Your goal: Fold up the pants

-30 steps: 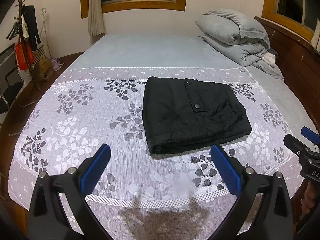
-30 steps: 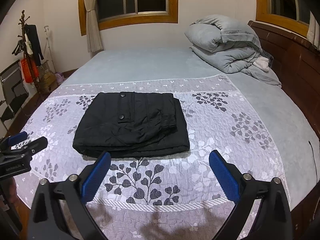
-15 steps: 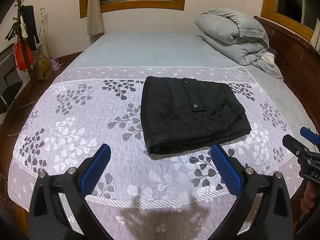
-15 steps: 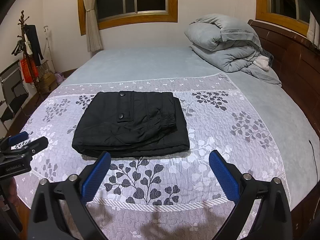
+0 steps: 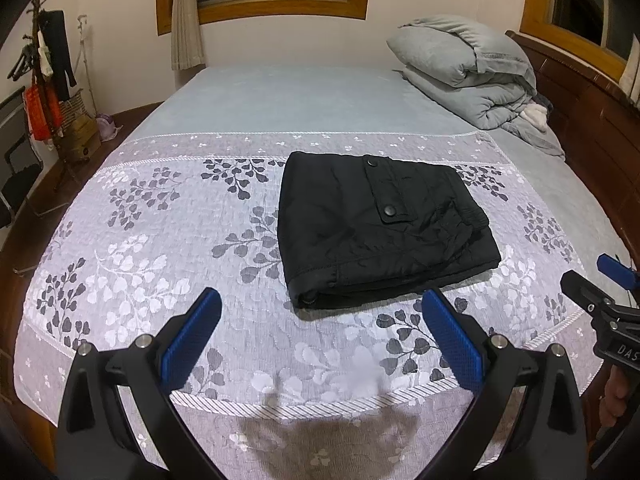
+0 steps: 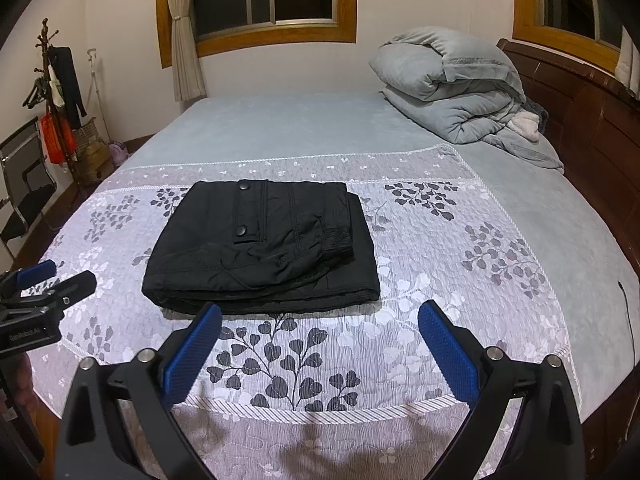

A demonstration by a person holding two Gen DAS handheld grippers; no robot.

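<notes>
Black pants [image 5: 380,224] [image 6: 264,244] lie folded into a thick rectangle on the leaf-patterned bedspread [image 5: 152,240], two snap buttons facing up. My left gripper [image 5: 320,316] hovers open over the bed's near edge, short of the pants and empty. Equally wide open and empty, my right gripper [image 6: 320,316] hangs just in front of the pants' near fold. In the left wrist view the right gripper [image 5: 600,276] juts in at the right edge, held by a hand. The left gripper [image 6: 48,276] appears at the left edge of the right wrist view.
A rolled grey duvet [image 5: 472,76] [image 6: 456,92] lies at the far right by the wooden headboard [image 6: 592,120]. A coat stand [image 5: 44,80] and a black chair [image 6: 24,192] stand on the floor to the left. A pale blue sheet [image 6: 280,128] covers the far half of the bed.
Both views have drifted slightly; the pants lie unchanged and both grippers have stayed wide open.
</notes>
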